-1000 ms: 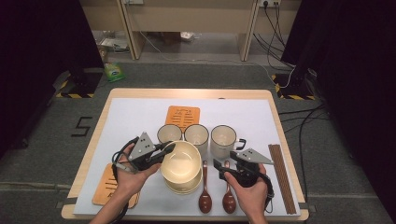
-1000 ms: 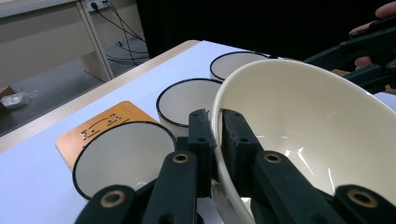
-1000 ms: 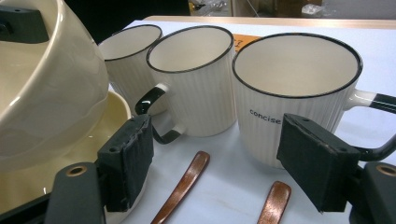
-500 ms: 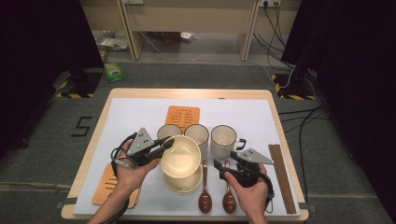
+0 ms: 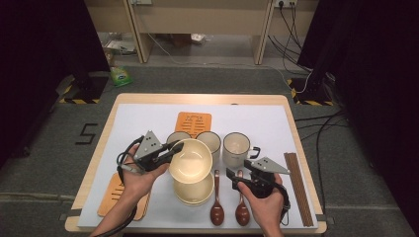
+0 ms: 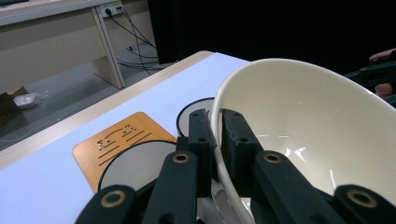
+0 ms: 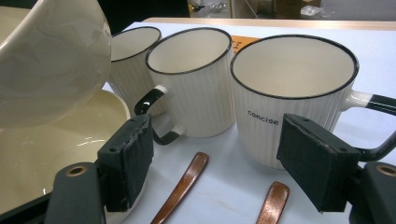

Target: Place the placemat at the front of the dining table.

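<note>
table [image 5: 148, 106]: wooden rim all round, pale sheet over nearly the whole top. The back half is wide open, and so is the front left corner past the mat.
bowl stack [image 5: 193, 190]: cream bowls sitting near the front edge, between the left forearm and the spoons.
lifted bowl [image 5: 190, 159]: raised and tilted above the stack, mouth facing up and toward the back. Its far rim hangs just in front of the mugs, so it's tight there.
left gripper [image 6: 215, 135]: clamped on the lifted bowl's rim, one jaw inside the bowl, one outside, both pads pressing the wall.
right gripper [image 7: 219, 161]: jaws spread wide with nothing between them, held low in front of the right mug, well apart from the bowl.
mugs [image 5: 236, 148]: three white ones in a row mid-table, black rims, right one's handle pointing right.
orange mats [image 5: 192, 122]: one behind the mugs, another at the front left under the left forearm.
chopsticks [image 5: 296, 185]: dark pair lying along the right edge.
spoons [image 5: 216, 210]: two brown ones side by side, bowls of the spoons near the front edge.
</note>
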Demonstrator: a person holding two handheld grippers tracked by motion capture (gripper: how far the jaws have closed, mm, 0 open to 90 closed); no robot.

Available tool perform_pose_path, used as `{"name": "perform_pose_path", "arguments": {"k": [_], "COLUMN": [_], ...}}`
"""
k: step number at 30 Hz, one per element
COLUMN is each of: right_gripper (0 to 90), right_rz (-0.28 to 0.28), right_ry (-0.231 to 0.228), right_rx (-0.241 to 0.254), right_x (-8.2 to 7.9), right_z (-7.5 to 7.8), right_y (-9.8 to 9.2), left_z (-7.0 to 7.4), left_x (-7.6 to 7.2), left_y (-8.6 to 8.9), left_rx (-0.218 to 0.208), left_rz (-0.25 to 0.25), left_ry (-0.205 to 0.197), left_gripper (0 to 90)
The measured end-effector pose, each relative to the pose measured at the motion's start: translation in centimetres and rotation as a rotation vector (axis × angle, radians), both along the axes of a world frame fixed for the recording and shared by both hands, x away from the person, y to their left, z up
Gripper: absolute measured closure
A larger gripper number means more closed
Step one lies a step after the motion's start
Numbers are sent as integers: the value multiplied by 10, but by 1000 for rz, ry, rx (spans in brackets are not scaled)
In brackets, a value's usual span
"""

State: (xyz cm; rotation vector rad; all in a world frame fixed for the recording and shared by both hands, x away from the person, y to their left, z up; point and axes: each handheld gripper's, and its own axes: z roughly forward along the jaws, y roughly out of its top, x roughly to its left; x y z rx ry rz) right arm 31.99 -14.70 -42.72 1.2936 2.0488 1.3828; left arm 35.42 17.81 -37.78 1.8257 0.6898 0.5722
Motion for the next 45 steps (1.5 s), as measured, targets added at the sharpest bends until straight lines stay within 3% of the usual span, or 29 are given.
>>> {"name": "perform_pose_path", "arguments": {"k": [27,45], "right_gripper": [271,271], "right_rz": [2,-23], "right_ry": [-6,-2], "right_rx": [14,23], "right_x": [3,-3], "right_z": [0,-1], "right_y": [-1,-10], "left_z": [14,29], "left_x": [24,51], "left_y": [4,0], "left_rx": [-37,-44], "left_rz": [48,75], "left_ry": [-3,-15], "left_gripper": [824,824]}}
